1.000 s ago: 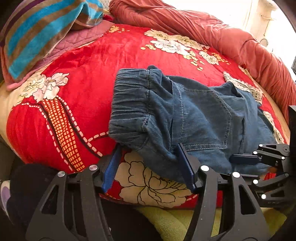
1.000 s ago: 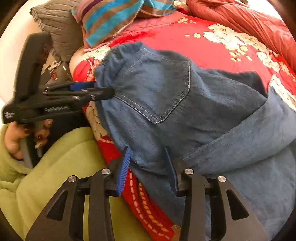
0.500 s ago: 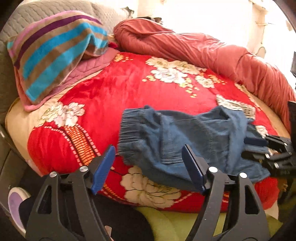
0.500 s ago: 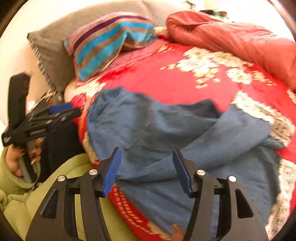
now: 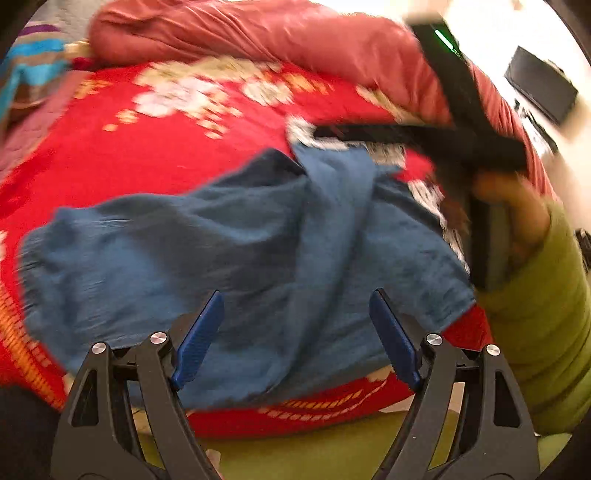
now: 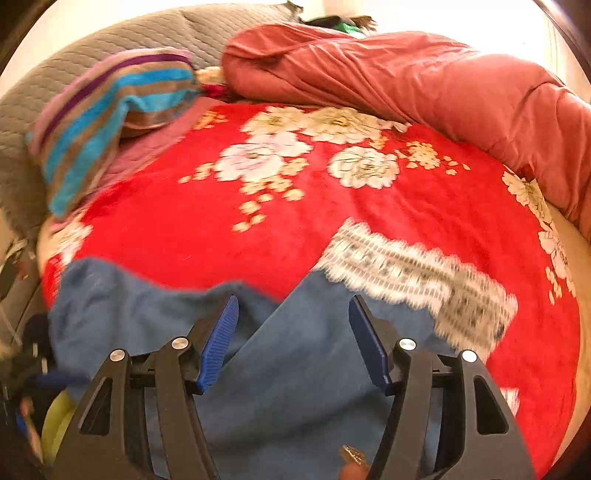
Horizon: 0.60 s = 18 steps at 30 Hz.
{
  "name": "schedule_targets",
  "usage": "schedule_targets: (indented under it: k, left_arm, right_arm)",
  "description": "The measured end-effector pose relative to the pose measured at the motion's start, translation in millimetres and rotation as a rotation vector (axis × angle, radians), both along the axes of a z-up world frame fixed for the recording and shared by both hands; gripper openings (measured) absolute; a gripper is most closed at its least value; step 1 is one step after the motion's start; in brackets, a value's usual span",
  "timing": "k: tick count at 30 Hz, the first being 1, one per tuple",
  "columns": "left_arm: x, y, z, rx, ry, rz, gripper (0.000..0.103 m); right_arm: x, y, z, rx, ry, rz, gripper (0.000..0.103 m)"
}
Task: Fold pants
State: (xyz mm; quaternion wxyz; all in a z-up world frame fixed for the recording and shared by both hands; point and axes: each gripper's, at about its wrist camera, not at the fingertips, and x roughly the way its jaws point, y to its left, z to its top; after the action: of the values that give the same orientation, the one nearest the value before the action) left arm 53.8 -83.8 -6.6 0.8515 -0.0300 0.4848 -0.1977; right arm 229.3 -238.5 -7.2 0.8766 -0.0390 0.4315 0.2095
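Note:
Blue denim pants (image 5: 258, 251) lie rumpled on a red floral blanket (image 5: 147, 155) near the bed's front edge; they also show in the right wrist view (image 6: 295, 369). My left gripper (image 5: 295, 332) is open and empty above the pants' near edge. My right gripper (image 6: 293, 339) is open and empty over the pants. In the left wrist view the right gripper (image 5: 424, 136) shows blurred, held above the pants' far right side by a hand in a green sleeve (image 5: 543, 302).
A striped pillow (image 6: 110, 110) and a grey quilted headboard (image 6: 184, 29) are at the back left. A rolled pink-red duvet (image 6: 424, 81) lies along the back and right. The blanket (image 6: 258, 221) spreads beyond the pants.
Both grippers have let go of the pants and opened wide. Both have pulled back and swung right. The pants have dropped onto the blanket.

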Motion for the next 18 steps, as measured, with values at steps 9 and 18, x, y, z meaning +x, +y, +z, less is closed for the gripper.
schedule_targets:
  k: [9, 18]
  left_arm:
    - [41.6, -13.5, -35.2, -0.034, 0.087, 0.006, 0.073]
    - [32.0, -14.0, -31.7, -0.044, 0.056, -0.018, 0.031]
  right_arm:
    - [69.5, 15.6, -31.9, -0.071, 0.054, -0.094, 0.061]
    - [102.5, 8.6, -59.3, -0.149, 0.06, -0.183, 0.031]
